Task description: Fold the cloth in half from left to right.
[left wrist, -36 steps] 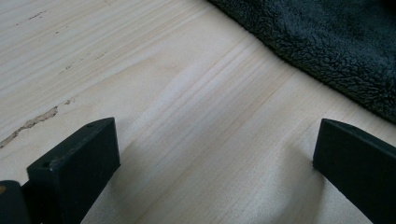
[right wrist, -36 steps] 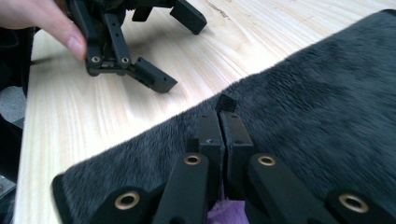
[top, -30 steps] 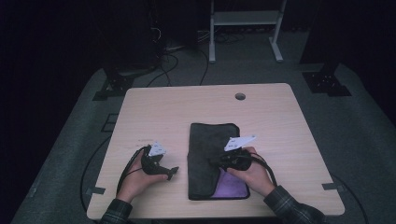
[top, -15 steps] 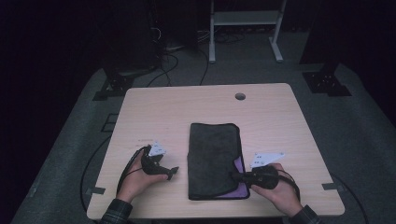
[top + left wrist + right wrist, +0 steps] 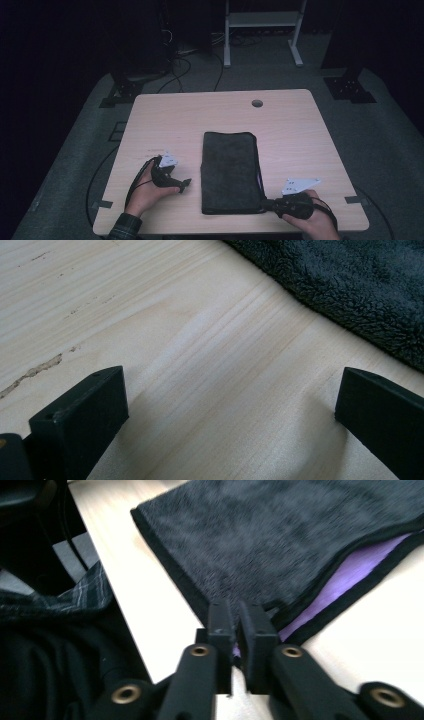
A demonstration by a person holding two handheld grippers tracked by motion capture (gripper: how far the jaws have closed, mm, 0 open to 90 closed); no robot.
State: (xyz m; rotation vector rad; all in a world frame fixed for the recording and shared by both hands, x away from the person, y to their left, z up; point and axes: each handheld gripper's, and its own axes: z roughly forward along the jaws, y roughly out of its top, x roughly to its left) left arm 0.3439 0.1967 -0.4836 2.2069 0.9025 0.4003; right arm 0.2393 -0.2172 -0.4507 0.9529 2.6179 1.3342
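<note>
A dark folded towel [image 5: 230,172] lies lengthwise at the middle of the wooden table [image 5: 200,120]. My right gripper [image 5: 265,204] is at its near right corner. In the right gripper view the gripper [image 5: 235,615] has its jaws a narrow slit apart; they have just been opening, and the towel's [image 5: 280,535] corner sits in the slit, with its purple inner side [image 5: 360,562] showing. My left gripper [image 5: 185,184] rests on the table left of the towel. Its jaws stand wide open [image 5: 232,390] over bare wood, and the towel's edge [image 5: 360,285] is beyond them.
The table has a round cable hole [image 5: 257,103] near its far edge. A white stand [image 5: 260,20] and cables [image 5: 185,60] are on the floor behind. The table's near edge runs close under both hands, with a plaid sleeve [image 5: 75,597] by it.
My right gripper has moved from over the towel's middle out to its near right corner, and the purple underside that showed at the near end is mostly covered. The left gripper has stayed put.
</note>
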